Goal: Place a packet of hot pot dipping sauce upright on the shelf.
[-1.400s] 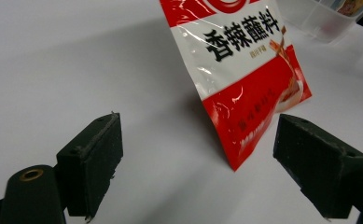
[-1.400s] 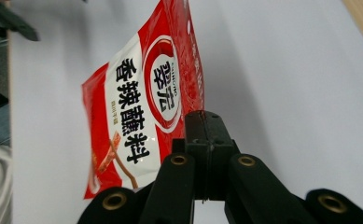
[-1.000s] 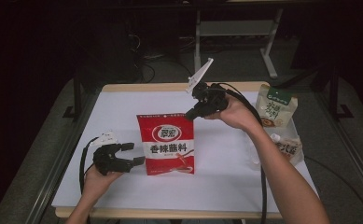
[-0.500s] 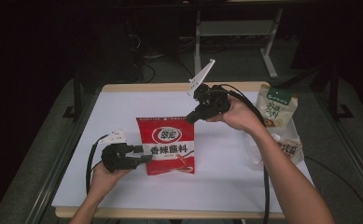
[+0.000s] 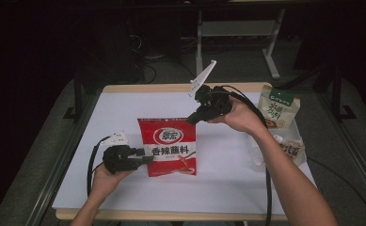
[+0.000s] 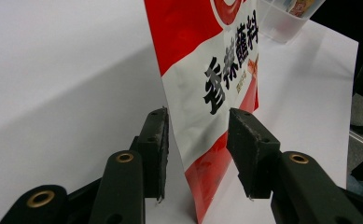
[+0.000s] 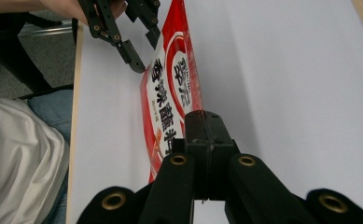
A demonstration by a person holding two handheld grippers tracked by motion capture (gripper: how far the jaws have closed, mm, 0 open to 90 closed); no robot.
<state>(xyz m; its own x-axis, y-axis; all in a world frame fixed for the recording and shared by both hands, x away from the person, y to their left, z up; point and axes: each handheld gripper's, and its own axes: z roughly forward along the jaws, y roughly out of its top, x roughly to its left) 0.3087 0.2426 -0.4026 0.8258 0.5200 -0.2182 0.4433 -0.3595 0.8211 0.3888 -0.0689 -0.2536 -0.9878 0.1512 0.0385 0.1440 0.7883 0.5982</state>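
Note:
A red and white snack pouch (image 5: pixel 169 141) with black characters stands upright in the middle of the white table (image 5: pixel 100 122). My right gripper (image 5: pixel 193 119) comes down from behind and is shut on the pouch's top right corner; in the right gripper view its jaws (image 7: pixel 202 116) are pressed together at the pouch's (image 7: pixel 174 93) edge. My left gripper (image 5: pixel 147 157) is low at the pouch's left side. In the left gripper view it (image 6: pixel 195 135) is open, one jaw on each side of the pouch's (image 6: pixel 216 60) edge, without touching it.
A green and white pouch (image 5: pixel 277 106) stands at the table's back right. A flat packet (image 5: pixel 291 148) and a clear plastic tub (image 5: pixel 258 155) lie in front of it. Cables trail from both grippers. The table's left half is bare white sheet.
My left gripper has moved right along the table until its open jaws straddle the pouch's left edge. The right gripper has kept its hold on the top corner.

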